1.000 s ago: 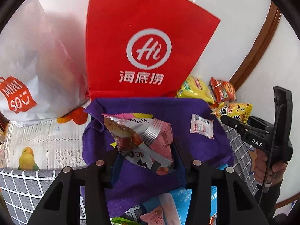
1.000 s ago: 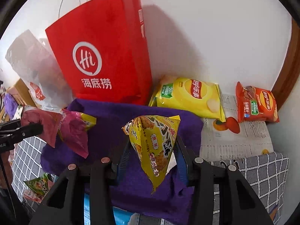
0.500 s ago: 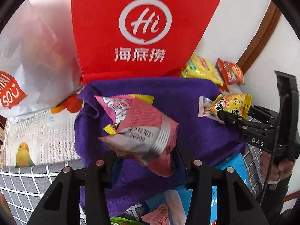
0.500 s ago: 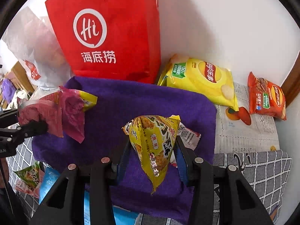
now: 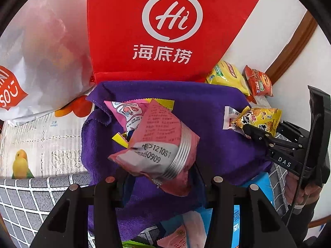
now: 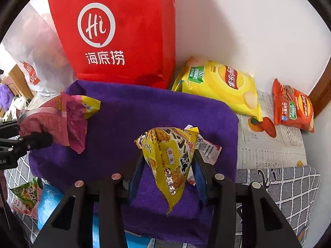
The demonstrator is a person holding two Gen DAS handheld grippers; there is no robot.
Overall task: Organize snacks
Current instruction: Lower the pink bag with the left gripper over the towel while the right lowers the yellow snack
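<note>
Your left gripper (image 5: 161,177) is clamped on a pink pack (image 5: 157,146), its fingers pressed against both sides of it. The pack hangs above the purple towel (image 5: 206,111), over the towel's left half. Under it, toward 11 o'clock, a second pink pack (image 5: 126,111) lies flat on the towel with a yellow wrapper (image 5: 165,103) peeking out behind it.

Your right gripper (image 6: 168,169) is closed on a yellow pack (image 6: 167,155), which it holds point down above the towel's (image 6: 134,107) right half. A small white sachet (image 6: 206,146) lies on the towel just behind it, at 2 o'clock from the pack.

From the right wrist view, the red bag (image 6: 115,33) stands upright against the wall at 11 o'clock, touching the towel's far edge. A white plastic bag (image 6: 35,47) leans beside it at 10 o'clock. A yellow chips bag (image 6: 219,86) lies at 1 o'clock, just beside the red bag, with its lower edge at the towel's far right corner. An orange chips bag (image 6: 293,105) lies at 2 o'clock, well apart from the towel, on the printed paper (image 6: 269,144). At 8 o'clock, off the towel's near left edge, you have a blue pack (image 6: 48,200) and a green pack (image 6: 25,194) on the checked cloth (image 6: 289,194).
</note>
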